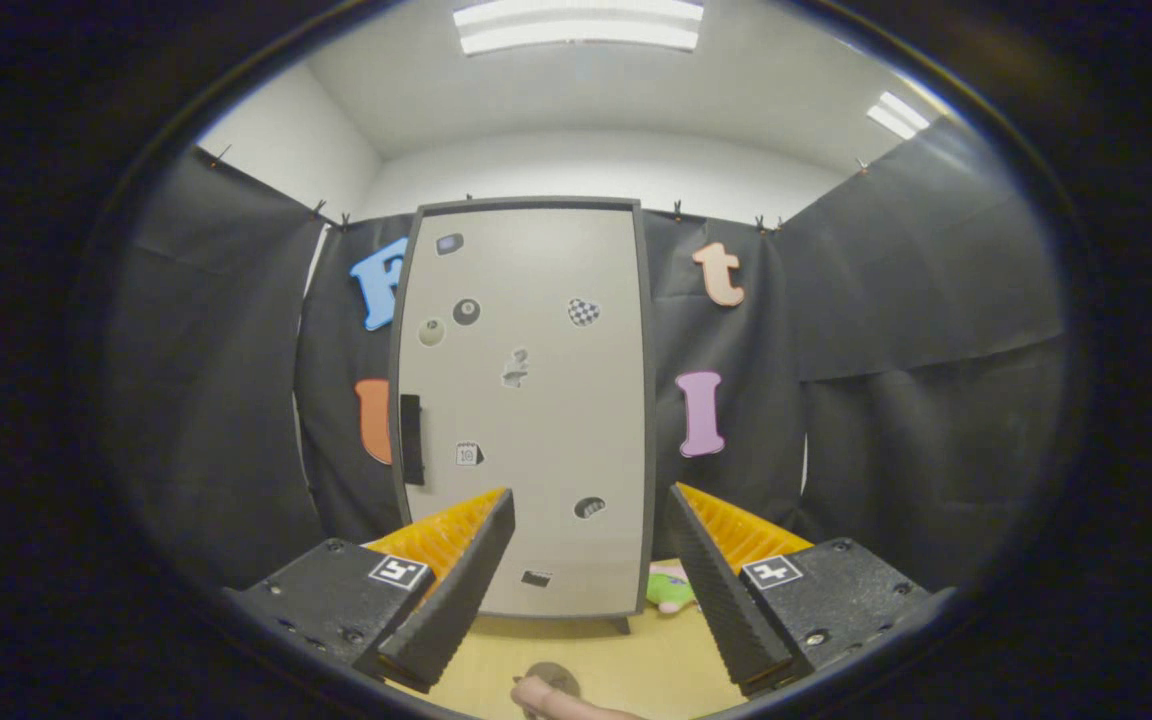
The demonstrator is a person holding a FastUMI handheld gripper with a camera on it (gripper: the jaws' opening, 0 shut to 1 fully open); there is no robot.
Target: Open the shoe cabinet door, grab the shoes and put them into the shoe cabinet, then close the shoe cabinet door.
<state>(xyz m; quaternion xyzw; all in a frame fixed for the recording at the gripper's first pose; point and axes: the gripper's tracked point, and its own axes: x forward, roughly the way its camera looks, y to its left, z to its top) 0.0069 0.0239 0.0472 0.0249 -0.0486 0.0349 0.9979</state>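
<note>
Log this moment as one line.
gripper: open, holding nothing | cabinet door: shut, ahead of fingers | handle: untouched | shoe: beside cabinet

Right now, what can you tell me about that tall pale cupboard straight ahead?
The shoe cabinet stands upright on the wooden floor, beyond the open claw, against the black cloth wall. Its door is shut: a flat, pale grey panel with a dark frame and rounded corners. A dark vertical handle sits at its left edge, about mid-height. Small stickers are scattered over the front. A short foot shows under its right corner. A green and pink thing lies by its lower right corner. Nothing grips it.
</note>
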